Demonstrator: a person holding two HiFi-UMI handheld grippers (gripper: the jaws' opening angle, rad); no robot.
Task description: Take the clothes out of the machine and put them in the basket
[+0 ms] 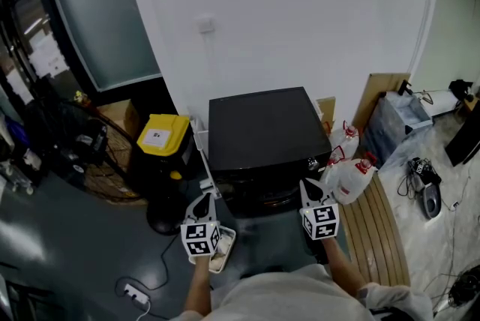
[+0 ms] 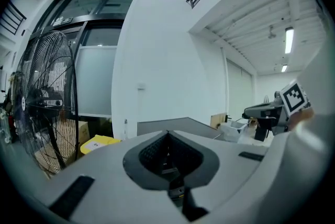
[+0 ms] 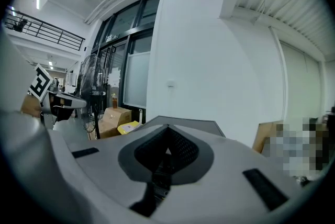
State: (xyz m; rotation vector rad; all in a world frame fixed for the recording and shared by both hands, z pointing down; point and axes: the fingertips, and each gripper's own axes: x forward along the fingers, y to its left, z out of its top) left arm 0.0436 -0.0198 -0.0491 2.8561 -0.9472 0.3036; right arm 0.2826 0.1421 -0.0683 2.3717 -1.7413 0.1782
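The black machine [image 1: 259, 130] stands against the white wall, and I look down on its flat top. No clothes show in any view. My left gripper [image 1: 201, 205] hangs before the machine's left front corner, jaws shut with nothing between them. My right gripper [image 1: 310, 190] hangs before the right front corner, also shut and empty. In the left gripper view the closed tips [image 2: 167, 134] point at the machine's top [image 2: 157, 124]; the right gripper view [image 3: 167, 127] shows the same top [image 3: 201, 124]. A small white basket [image 1: 225, 248] sits on the floor just under my left gripper.
A yellow-lidded bin [image 1: 163, 135] stands left of the machine, with a large floor fan [image 1: 94, 151] further left. Plastic jugs with red caps [image 1: 349, 175] sit at the machine's right, beside a wooden slatted board [image 1: 382, 229]. A power strip [image 1: 135, 294] lies on the floor.
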